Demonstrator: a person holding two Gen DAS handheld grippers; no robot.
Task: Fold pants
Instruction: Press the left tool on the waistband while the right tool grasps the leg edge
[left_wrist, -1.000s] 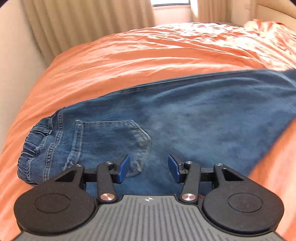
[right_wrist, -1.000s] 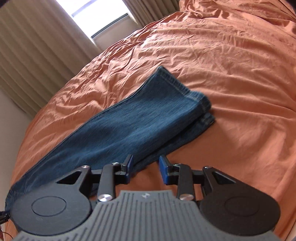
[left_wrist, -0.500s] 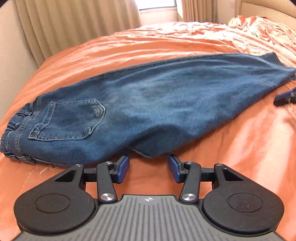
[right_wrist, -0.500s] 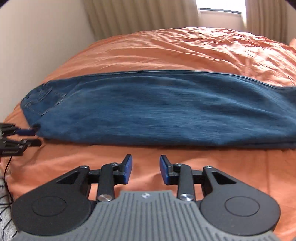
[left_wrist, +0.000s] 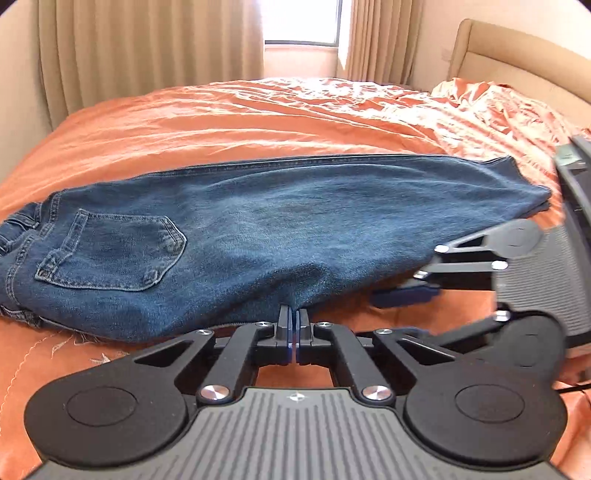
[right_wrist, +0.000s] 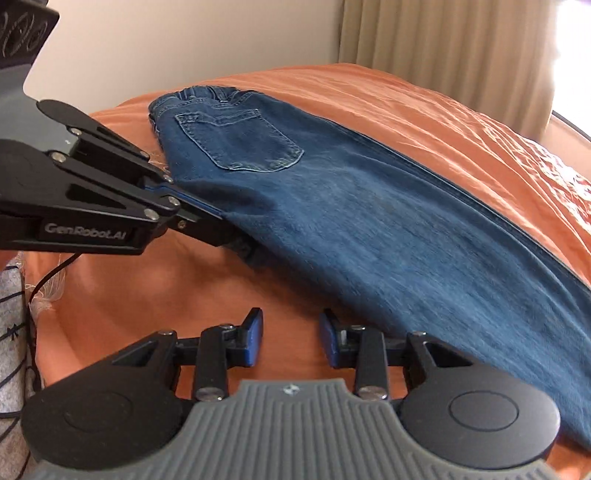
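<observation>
Jeans (left_wrist: 280, 236) on orange bedspread (left_wrist: 258, 118) — beige curtains (left_wrist: 147, 48) behind, left jaws clamped on denim, right jaws apart.

A bed under a rumpled orange bedspread (left_wrist: 280, 118) fills the room; beige pleated curtains (left_wrist: 147, 48) flank a bright window (left_wrist: 301, 22) (daylight washes its glass out), a padded beige headboard (left_wrist: 517, 55) at the bed's right edge
</observation>
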